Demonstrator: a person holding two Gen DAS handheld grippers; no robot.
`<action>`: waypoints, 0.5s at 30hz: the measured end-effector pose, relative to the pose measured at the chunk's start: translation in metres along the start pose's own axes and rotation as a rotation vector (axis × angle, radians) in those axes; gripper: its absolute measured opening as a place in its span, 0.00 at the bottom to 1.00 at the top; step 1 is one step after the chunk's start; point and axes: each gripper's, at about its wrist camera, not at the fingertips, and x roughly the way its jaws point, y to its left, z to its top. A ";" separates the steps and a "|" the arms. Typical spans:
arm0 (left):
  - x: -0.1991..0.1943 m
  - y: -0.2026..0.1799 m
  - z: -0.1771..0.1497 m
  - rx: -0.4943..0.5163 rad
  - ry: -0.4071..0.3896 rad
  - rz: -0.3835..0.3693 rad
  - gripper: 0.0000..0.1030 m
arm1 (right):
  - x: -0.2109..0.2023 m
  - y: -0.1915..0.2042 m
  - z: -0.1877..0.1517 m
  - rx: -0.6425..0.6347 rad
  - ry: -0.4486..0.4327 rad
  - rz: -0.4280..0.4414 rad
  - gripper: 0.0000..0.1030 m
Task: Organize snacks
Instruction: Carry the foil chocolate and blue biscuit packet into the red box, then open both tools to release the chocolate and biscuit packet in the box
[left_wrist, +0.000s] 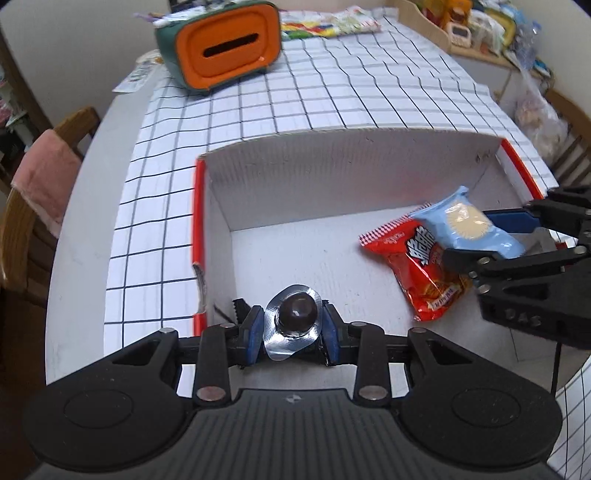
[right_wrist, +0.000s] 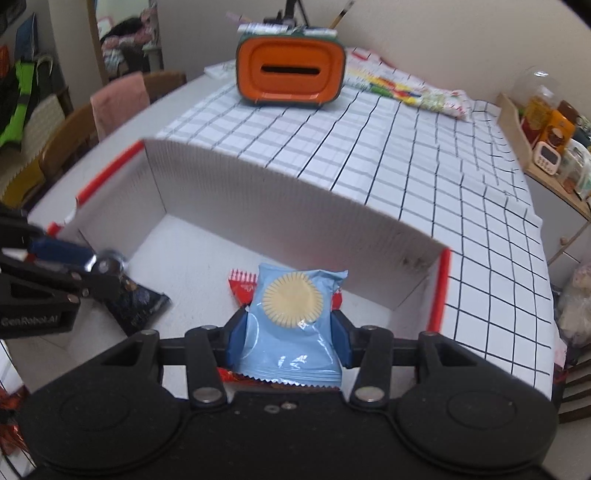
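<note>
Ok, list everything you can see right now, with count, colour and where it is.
cardboard box: one, white with red edges, on the tablecloth
foil chocolate: one, silver and brown, in the left tool
blue snack pack: one, pale blue, in the right tool, over the box
red snack pack: one, red, on the box floor
dark snack pack: one, black, on the box floor
tissue holder: one, orange and green, far end
tablecloth: one, white with black grid
left tool: black, shut
right tool: black, shut

Both views are evenly and softly lit with only faint shadows, straight lines are bowed by fisheye distortion and the corners are blacked out, glare is seen on the foil snack (left_wrist: 293, 319), and the left gripper (right_wrist: 105, 267) is smeared by blur at the left edge.
</note>
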 end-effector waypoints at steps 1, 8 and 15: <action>0.002 -0.002 0.001 0.009 0.011 0.004 0.32 | 0.003 0.001 0.000 -0.007 0.009 0.000 0.46; 0.012 -0.010 0.006 0.058 0.070 0.042 0.34 | 0.010 0.001 -0.002 -0.006 0.036 0.011 0.46; 0.013 -0.016 0.006 0.090 0.075 0.062 0.34 | 0.007 -0.002 -0.002 0.020 0.032 0.020 0.46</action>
